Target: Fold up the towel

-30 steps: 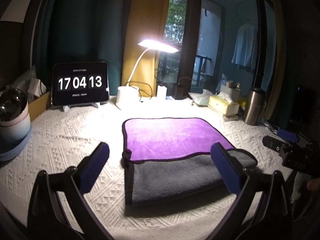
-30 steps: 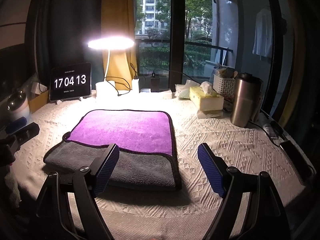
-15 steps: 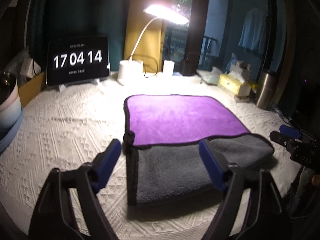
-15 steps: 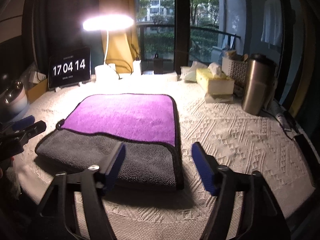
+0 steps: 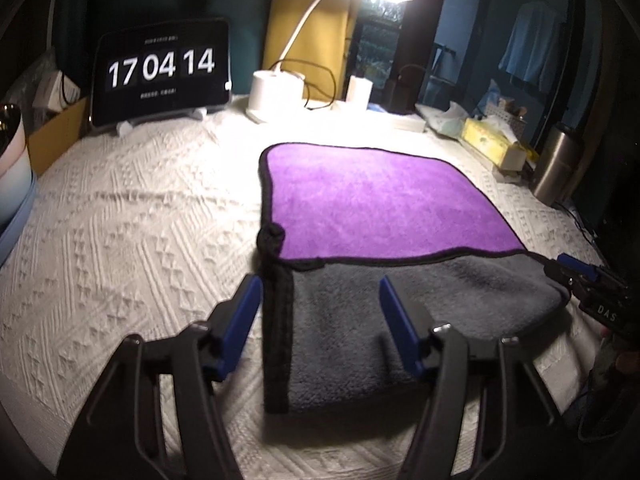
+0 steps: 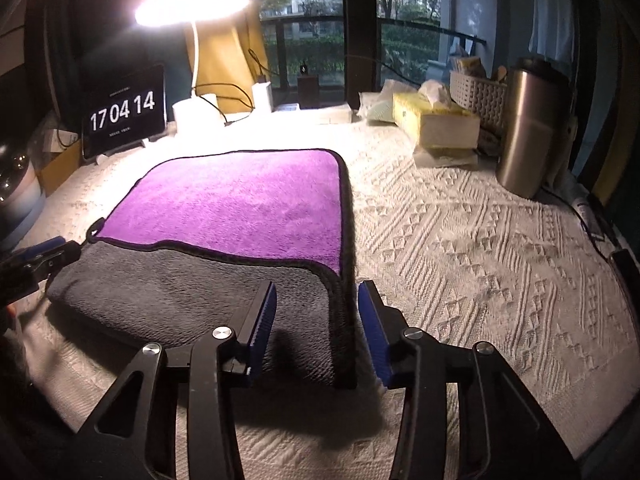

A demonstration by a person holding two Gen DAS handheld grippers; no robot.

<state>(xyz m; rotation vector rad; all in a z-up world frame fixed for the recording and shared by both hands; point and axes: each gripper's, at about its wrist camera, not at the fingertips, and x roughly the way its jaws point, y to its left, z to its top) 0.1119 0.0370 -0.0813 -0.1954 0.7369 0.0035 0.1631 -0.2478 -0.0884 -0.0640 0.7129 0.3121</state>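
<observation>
At the near edge of the tabletop (image 6: 500, 248), the right gripper (image 6: 317, 326) is partly open around the near right corner of the towel (image 6: 240, 204), holding nothing yet. The left gripper (image 5: 320, 320) is open wider around the near left corner, also empty. The grey near part is already folded over the purple. I judge the next move is to close on both corners and carry them toward the far edge, near the lamp (image 6: 192, 10).

Left gripper (image 5: 320, 320) and right gripper (image 6: 317, 326), black linkage arms, blue ribbed pads, silver screws
</observation>
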